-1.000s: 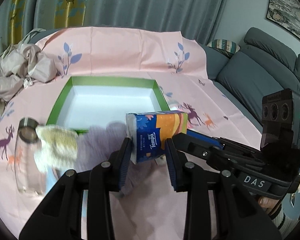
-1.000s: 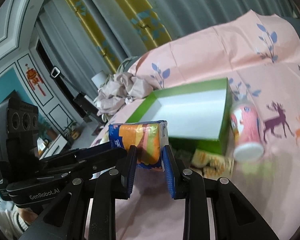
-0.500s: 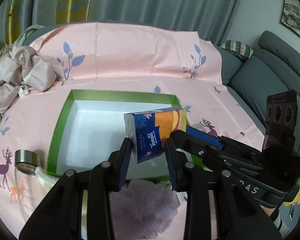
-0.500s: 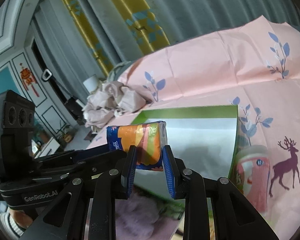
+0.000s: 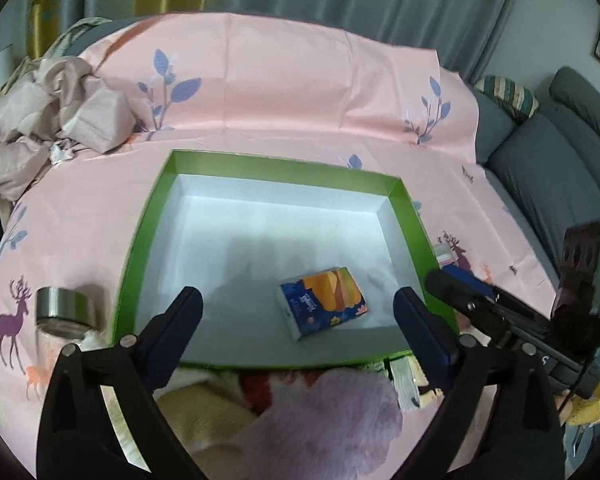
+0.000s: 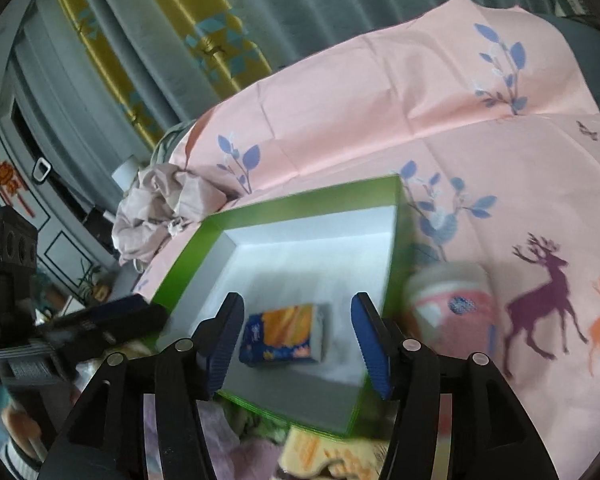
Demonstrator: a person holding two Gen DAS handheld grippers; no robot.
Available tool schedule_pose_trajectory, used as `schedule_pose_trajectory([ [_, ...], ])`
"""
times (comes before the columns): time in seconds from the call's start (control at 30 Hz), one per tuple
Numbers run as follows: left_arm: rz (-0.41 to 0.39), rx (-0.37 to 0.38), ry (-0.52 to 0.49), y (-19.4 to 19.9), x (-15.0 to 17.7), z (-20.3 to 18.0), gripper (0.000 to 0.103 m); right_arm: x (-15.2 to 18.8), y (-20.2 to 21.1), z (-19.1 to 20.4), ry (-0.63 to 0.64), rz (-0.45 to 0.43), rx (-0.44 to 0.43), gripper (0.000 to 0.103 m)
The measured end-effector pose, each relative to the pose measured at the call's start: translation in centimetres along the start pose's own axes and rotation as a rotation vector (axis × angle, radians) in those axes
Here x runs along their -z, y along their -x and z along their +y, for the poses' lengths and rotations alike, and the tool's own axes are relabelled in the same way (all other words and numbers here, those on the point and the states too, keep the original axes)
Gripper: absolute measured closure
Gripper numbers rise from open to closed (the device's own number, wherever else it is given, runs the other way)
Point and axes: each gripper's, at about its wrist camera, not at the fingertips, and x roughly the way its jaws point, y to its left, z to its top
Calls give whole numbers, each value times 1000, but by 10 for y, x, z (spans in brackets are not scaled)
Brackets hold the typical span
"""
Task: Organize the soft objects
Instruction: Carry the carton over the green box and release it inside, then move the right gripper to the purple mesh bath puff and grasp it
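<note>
Left wrist view:
L gripper (image 5: pixel 298 320): jaws spread wide, held nothing.
Tissue pack (image 5: pixel 322 307): lay flat in green box (image 5: pixel 140 236), just ahead betw. fingers.
Purple plush (image 5: pixel 328 420): below gripper, outside box.

Right wrist view:
R gripper (image 6: pixel 298 344): wide open, empty.
Tissue pack (image 6: pixel 284 335): on box floor betw. fingers, untouched.

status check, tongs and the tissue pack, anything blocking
Left tongs open, empty. Right tongs open, empty. Tissue pack lying flat on floor of green box, touching neither. Purple plush waits at box's near edge; nothing blocking.
</note>
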Motion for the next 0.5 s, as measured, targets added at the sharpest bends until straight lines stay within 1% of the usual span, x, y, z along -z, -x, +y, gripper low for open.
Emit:
schedule_pose_trajectory([
  [0.1, -27, 10, 12, 25, 6, 7, 1, 10, 14, -3, -3, 6, -9, 45],
  [0.23, -53, 7, 10, 52, 16, 11, 1, 22, 30, -2, -5, 5, -13, 44],
  [0.33, -63, 8, 17, 69, 25, 17, 1, 31, 40, 1, -15, 0, -4, 37],
  [0.5, -79, 35, 71, 95, 44, 31, 1, 45, 54, 4, -30, 1, -18, 37],
])
